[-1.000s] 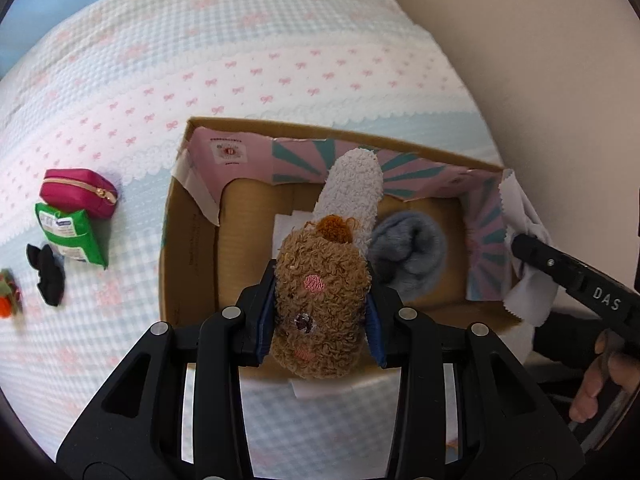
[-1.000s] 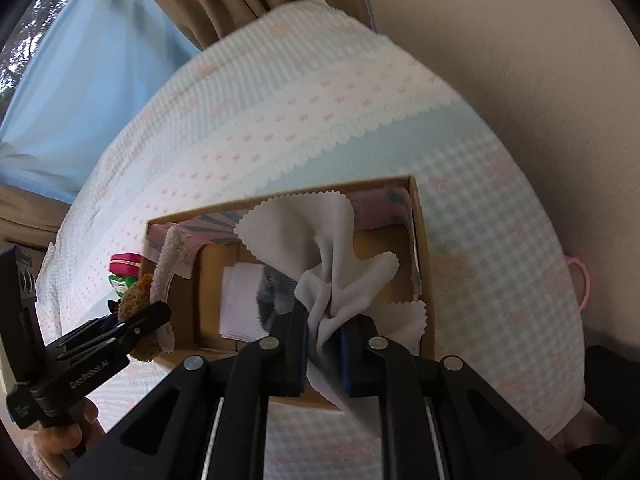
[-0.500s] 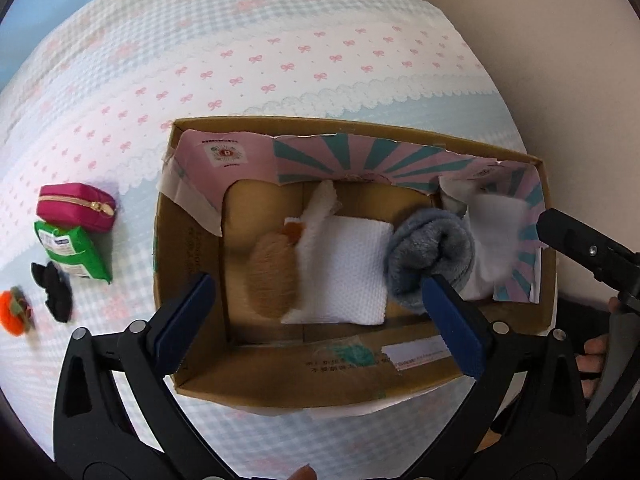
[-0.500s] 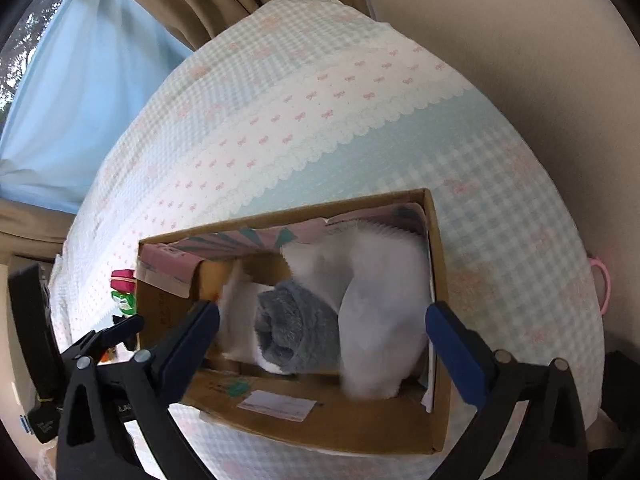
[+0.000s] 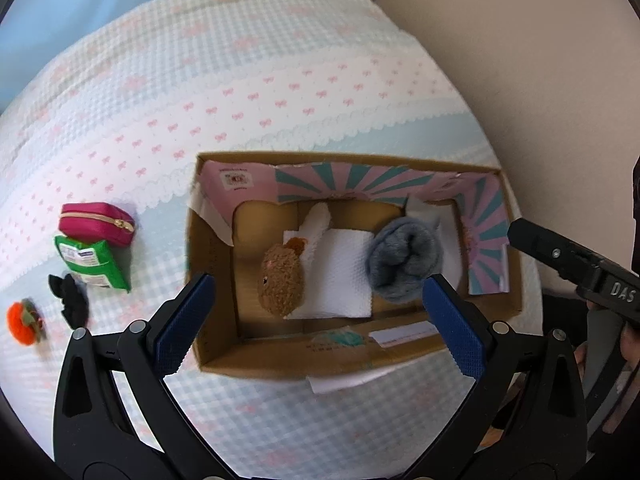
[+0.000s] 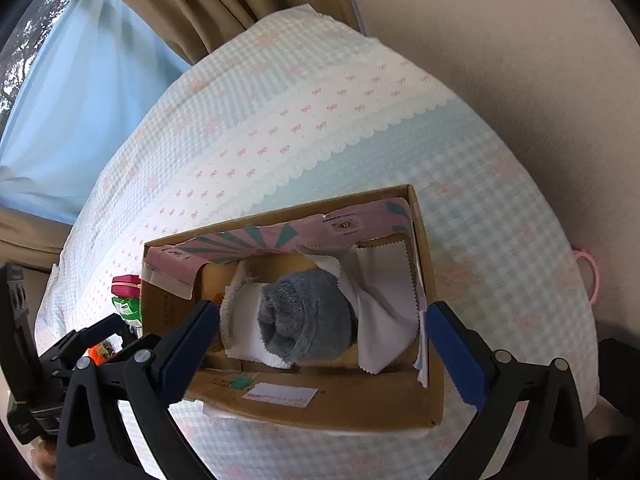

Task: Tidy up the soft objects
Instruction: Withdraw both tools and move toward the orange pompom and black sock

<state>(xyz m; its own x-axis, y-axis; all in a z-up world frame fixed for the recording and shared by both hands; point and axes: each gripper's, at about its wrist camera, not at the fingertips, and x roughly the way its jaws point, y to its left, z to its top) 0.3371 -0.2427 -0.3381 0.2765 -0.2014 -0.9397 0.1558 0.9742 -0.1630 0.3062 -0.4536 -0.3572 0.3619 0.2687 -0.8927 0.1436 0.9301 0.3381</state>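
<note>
both tongs, left gripper point(image 5: 316, 320) and right gripper point(image 6: 320, 344), hang released above the box point(image 5: 320, 354); the plush toy point(image 5: 280, 280) and cloth point(image 6: 384, 300) lie inside, ungripped.

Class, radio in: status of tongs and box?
Both tongs open, empty. Plush toy, grey sock, white cloth inside cardboard box. Nothing blocking.
</note>
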